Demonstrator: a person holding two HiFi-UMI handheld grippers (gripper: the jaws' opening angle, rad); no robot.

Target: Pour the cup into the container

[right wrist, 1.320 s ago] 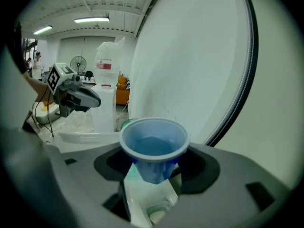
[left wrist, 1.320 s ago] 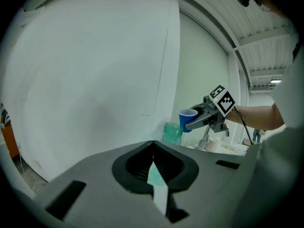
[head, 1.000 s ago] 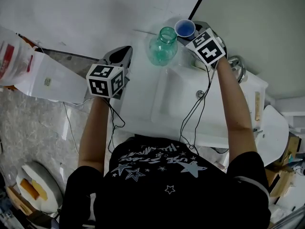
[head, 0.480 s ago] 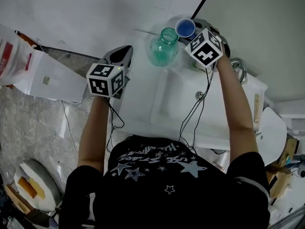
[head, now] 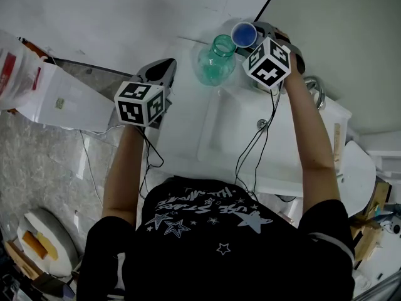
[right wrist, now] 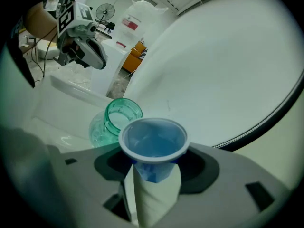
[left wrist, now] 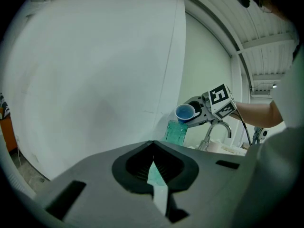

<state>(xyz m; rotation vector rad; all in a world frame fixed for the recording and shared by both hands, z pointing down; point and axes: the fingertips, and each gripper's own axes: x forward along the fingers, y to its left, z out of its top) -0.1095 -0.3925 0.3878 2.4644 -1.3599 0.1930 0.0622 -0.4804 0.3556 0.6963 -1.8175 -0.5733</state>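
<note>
A small blue cup (head: 243, 34) sits between the jaws of my right gripper (head: 252, 42), which is shut on it. The cup is tipped towards the open mouth of a green glass jar (head: 215, 60) just to its left on the sink's back corner. In the right gripper view the cup (right wrist: 153, 141) fills the jaws, with the jar (right wrist: 122, 116) right beyond its rim. From the left gripper view the cup (left wrist: 185, 113) hangs over the jar (left wrist: 176, 132). My left gripper (head: 166, 64) hovers left of the jar, shut and holding nothing.
A white sink basin (head: 235, 137) lies below the jar, with a metal tap (head: 314, 88) at its right. A white wall rises behind. A white bag with red print (head: 25, 83) stands on the left. Cables hang from both grippers.
My right gripper has rolled and shifted slightly towards the jar, tipping the cup further over its mouth. The left gripper has stayed put.
</note>
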